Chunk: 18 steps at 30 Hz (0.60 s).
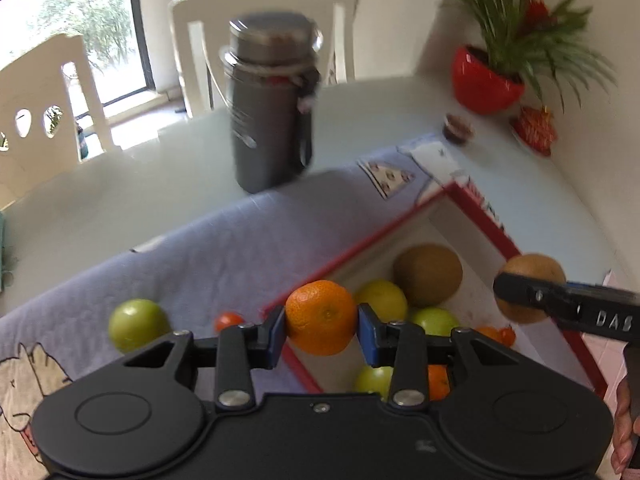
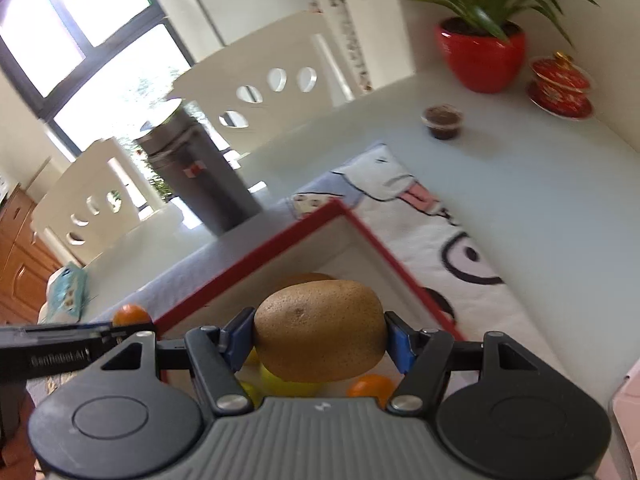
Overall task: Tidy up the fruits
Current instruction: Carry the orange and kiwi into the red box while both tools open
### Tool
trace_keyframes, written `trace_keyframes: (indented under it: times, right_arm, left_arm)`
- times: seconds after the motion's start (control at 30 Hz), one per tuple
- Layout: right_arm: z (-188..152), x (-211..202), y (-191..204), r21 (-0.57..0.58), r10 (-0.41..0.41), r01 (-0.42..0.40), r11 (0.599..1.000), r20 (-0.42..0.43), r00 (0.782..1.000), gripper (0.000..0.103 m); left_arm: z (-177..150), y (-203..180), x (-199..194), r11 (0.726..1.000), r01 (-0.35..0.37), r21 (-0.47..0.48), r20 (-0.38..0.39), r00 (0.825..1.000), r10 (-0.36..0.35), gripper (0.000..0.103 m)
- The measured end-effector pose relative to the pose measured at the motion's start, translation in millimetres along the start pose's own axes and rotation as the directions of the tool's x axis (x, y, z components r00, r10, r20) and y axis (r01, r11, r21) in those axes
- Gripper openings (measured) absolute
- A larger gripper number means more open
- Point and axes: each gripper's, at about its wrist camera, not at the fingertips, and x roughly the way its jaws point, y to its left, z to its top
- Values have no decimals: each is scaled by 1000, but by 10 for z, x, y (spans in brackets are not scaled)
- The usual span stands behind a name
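My left gripper (image 1: 322,326) is shut on an orange mandarin (image 1: 321,317), held above the near corner of a red-rimmed white box (image 1: 486,216). In the box lie a kiwi (image 1: 427,275), green and yellow fruits (image 1: 382,300) and more mandarins (image 1: 438,382). My right gripper (image 2: 320,340) is shut on a brown kiwi (image 2: 320,330) over the same box (image 2: 256,248); in the left wrist view that kiwi (image 1: 532,270) shows at the right edge. A green apple (image 1: 136,324) and a small red fruit (image 1: 228,320) rest on the cloth outside the box.
A dark grey flask (image 1: 272,108) stands on the pale table beyond the purple cartoon cloth (image 1: 192,256). A red plant pot (image 1: 484,80), a red lidded cup (image 2: 560,84) and a small sauce tub (image 2: 443,120) sit far right. White chairs (image 1: 256,36) stand behind.
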Motion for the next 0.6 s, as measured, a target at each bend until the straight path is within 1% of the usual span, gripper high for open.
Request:
trace_keyframes:
  times: [0.07,0.13,0.2,0.3,0.5,0.57,0.6]
  right_arm:
    - [-10,46,-87,18,2,-2,1000,-12,1000,69]
    - [-16,99,-134,35,-5,6,999,-21,1000,69]
    - [-37,158,-172,49,-8,10,999,-36,999,69]
    - [-72,227,-196,66,-1,5,998,-54,999,69]
    - [-62,293,-214,78,-17,23,997,-71,997,69]
    - [-51,294,-223,84,-18,24,996,-73,997,69]
    - [-46,293,-228,92,-15,22,996,-73,997,69]
  left_arm:
    - [9,-59,110,1000,-6,-5,-49,999,6,44]
    - [-3,-73,173,1000,12,-15,-71,997,-13,45]
    - [-8,-96,212,1000,1,-16,-92,996,-2,45]
    - [-3,-104,248,1000,5,-16,-102,995,-6,45]
    - [25,-75,266,1000,7,-22,-121,993,-9,46]
    - [31,-74,279,999,11,-33,-121,993,-15,48]
    - [35,-72,273,999,17,-36,-121,992,-21,54]
